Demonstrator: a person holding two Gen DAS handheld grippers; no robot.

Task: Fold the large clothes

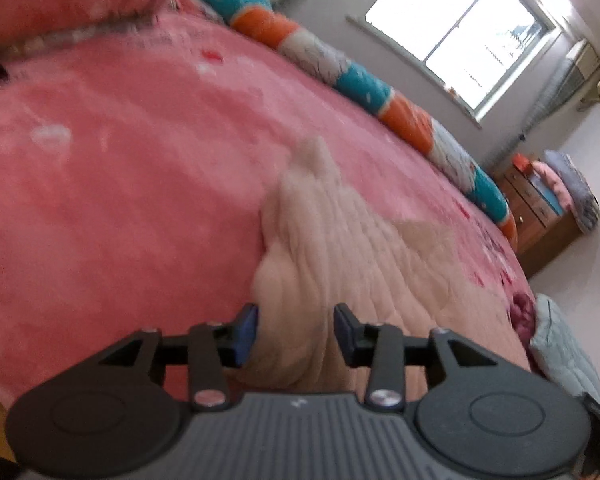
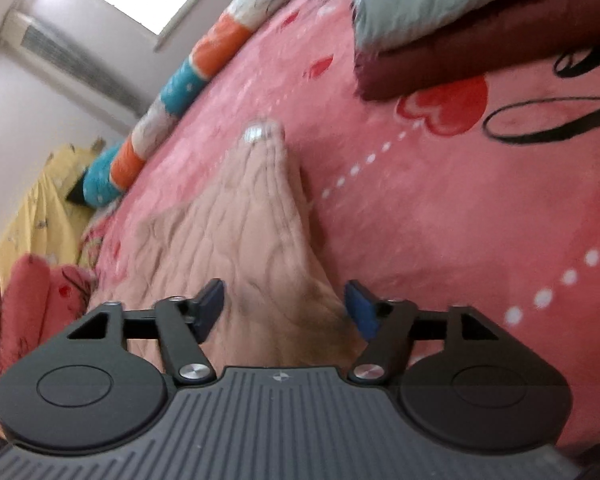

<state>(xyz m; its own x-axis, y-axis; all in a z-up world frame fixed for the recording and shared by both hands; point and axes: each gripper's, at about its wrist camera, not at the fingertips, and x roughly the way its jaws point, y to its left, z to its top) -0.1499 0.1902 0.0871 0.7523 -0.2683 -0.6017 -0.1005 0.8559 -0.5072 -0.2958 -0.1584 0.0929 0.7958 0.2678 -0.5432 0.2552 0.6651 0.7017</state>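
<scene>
1. The beige quilted garment (image 1: 340,240) lies bunched on the pink bed cover (image 1: 120,200).
2. The left gripper (image 1: 296,332) hovers over one end of the garment; jaws wide open, gripping nothing.
3. The right gripper (image 2: 285,308) sits above the garment (image 2: 240,240); jaws wide open, straddling a raised fold, not clamped.
4. A striped bolster (image 1: 364,84) lines the far bed edge.
</scene>
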